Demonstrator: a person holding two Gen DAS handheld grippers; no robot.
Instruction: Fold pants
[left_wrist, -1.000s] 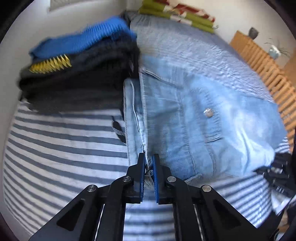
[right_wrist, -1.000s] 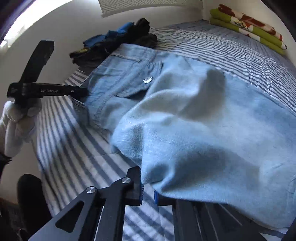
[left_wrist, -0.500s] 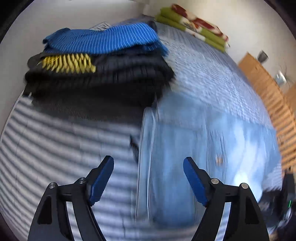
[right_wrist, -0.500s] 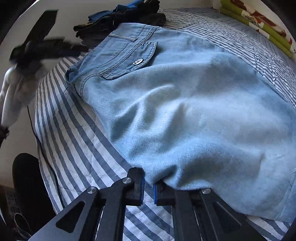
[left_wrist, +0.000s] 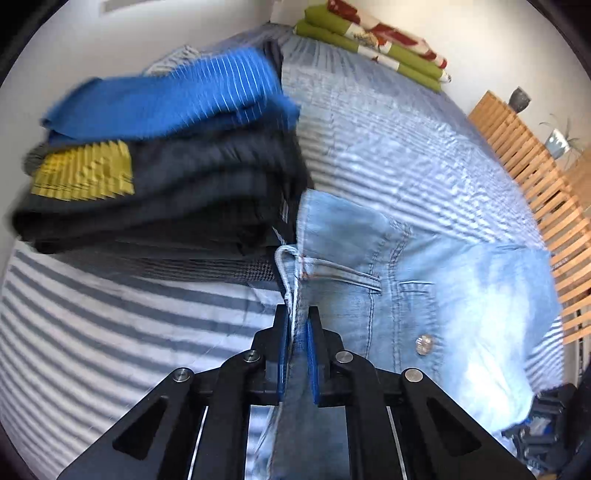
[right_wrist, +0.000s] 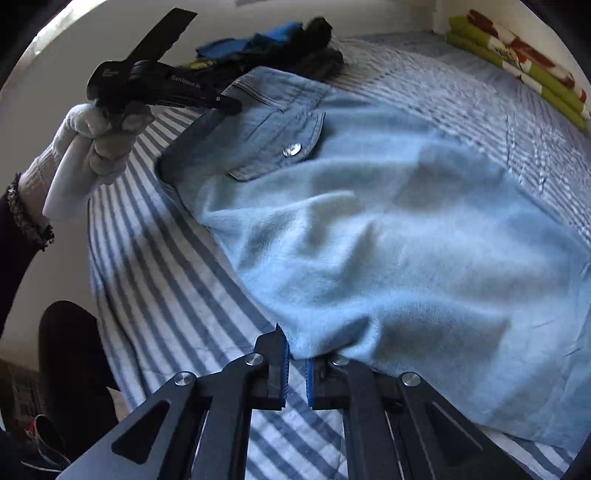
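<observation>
One pair of light-blue denim pants (right_wrist: 369, 229) lies spread on the striped bedspread (right_wrist: 177, 266), waistband toward 11 o'clock in the right wrist view, the rest of the cloth running toward 4 o'clock. A back pocket flap with a metal button (right_wrist: 291, 150) faces up near the waistband.

Left gripper (left_wrist: 297, 325): clenched on the pants. Both blue pads press a fold of the waistband edge between them, and the denim runs up from the jaws toward 12 o'clock. In the right wrist view a white-gloved hand (right_wrist: 92, 147) holds this gripper at 10 o'clock, its tip at the waistband corner.

Right gripper (right_wrist: 295, 363): clenched on the pants. The near edge of the denim enters the narrow gap between the pads; the cloth drapes over the right finger and hides its tip.

Obstructions: a stack of folded clothes (left_wrist: 162, 177) stands just beside the waistband, at 10 o'clock in the left wrist view. Its top layer is a blue striped garment (left_wrist: 173, 99); dark garments lie below, one with a yellow patch (left_wrist: 85, 173). The stack touches or nearly touches the waistband corner; which of the two cannot be told through the blur.

Surroundings: folded green and red bedding (left_wrist: 373, 48) lies against the wall at 1 o'clock. A wooden slatted unit (left_wrist: 535, 199) stands past the bed at 3 o'clock, with a dark vase (left_wrist: 519, 98) and a potted plant (left_wrist: 557, 140) on top. A dark-clad leg (right_wrist: 70, 365) shows at 8 o'clock beside the bed.
</observation>
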